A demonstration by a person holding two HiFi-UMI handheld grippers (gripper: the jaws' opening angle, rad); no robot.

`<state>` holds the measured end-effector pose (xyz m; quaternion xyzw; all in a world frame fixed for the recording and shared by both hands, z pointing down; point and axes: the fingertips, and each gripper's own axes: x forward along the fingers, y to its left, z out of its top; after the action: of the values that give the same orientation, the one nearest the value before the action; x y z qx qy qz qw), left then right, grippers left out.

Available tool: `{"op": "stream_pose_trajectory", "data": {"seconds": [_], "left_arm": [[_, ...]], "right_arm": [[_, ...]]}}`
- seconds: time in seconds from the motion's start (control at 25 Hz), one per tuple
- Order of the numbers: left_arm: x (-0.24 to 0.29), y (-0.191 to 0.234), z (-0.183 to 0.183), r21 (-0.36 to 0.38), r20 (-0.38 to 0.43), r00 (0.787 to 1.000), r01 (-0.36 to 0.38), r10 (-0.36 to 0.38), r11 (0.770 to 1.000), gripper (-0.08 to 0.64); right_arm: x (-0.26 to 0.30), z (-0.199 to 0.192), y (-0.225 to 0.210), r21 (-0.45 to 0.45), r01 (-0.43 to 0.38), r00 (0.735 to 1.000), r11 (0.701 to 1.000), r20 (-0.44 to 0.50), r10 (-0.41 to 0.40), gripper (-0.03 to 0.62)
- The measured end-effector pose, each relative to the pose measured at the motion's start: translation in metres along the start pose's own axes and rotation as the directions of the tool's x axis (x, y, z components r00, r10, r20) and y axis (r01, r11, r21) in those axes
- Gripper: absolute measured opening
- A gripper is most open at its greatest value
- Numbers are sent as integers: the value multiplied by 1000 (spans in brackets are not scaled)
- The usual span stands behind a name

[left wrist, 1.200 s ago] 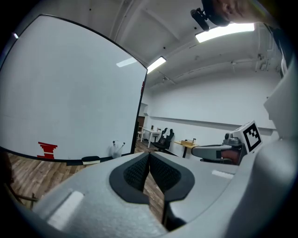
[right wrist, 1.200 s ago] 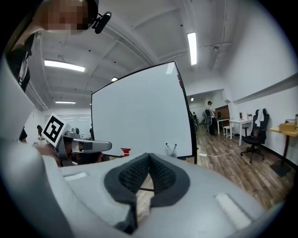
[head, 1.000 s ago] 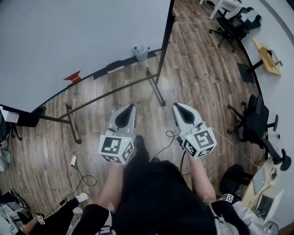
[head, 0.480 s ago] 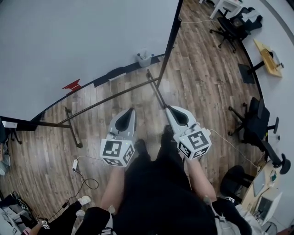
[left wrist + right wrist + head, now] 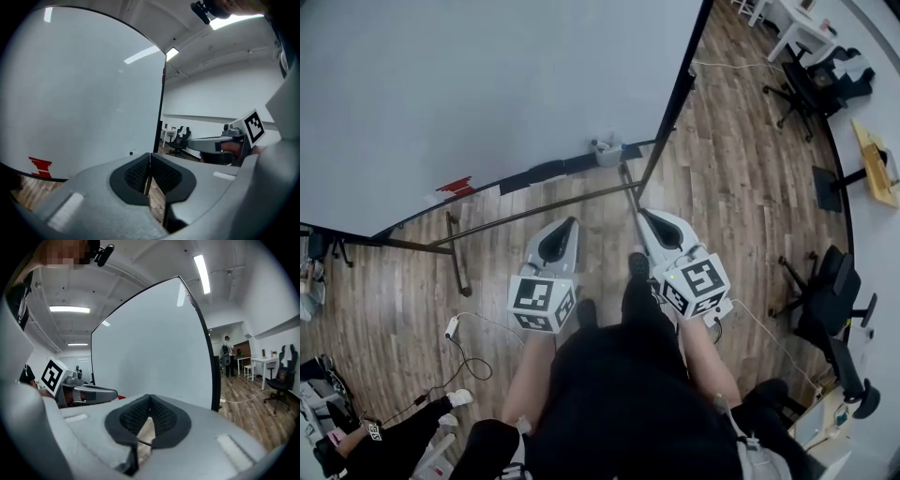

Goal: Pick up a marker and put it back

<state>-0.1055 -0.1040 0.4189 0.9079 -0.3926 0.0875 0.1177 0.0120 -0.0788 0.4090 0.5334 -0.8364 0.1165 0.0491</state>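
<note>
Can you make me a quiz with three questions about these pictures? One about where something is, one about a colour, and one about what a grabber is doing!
1. Where is the big white whiteboard?
A. Upright, ahead of the left gripper and right gripper
B. Lying flat
C. Behind the person

2. What colour is the small thing on the whiteboard's bottom edge?
A. Green
B. Red
C. Yellow

3. How are the left gripper's fingers?
A. Wide apart
B. Shut on a marker
C. Shut together, empty

Answers:
1 A, because both gripper views look at it standing ahead.
2 B, because it shows red against the white board.
3 C, because the fingers meet with nothing between them.
</note>
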Motion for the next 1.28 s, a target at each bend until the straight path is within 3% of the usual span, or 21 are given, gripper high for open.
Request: {"op": "stream_pose_trajectory", "data": {"seconds": [0.36,0.52,0.68,0.76,0.84,1.0,1.28], "left_arm": [[117,-18,13,62,-60,992,-103,107,993,14],[166,-19,1,183,-90,984,-137,155,973,15],[202,-17,-11,308,-137,963,-182,233,934,15],[213,-14,-20,321,-175,951,-188,254,928,27],[222,-7,-30,324,-209,940,-193,269,926,81],[238,3,-50,357,-256,920,-195,297,913,92],[263,10,-65,432,-288,907,-164,308,887,121]], "right_arm": [[28,26,-106,12,-119,993,993,13,119,3],[39,20,-140,23,-173,985,985,-14,174,3],[45,17,-162,35,-234,971,972,-41,235,3],[47,16,-168,44,-256,965,966,-46,258,3],[53,15,-172,49,-271,961,961,-48,273,3],[58,11,-184,71,-275,959,959,-56,279,3],[58,5,-201,85,-261,961,962,-73,267,3]]}}
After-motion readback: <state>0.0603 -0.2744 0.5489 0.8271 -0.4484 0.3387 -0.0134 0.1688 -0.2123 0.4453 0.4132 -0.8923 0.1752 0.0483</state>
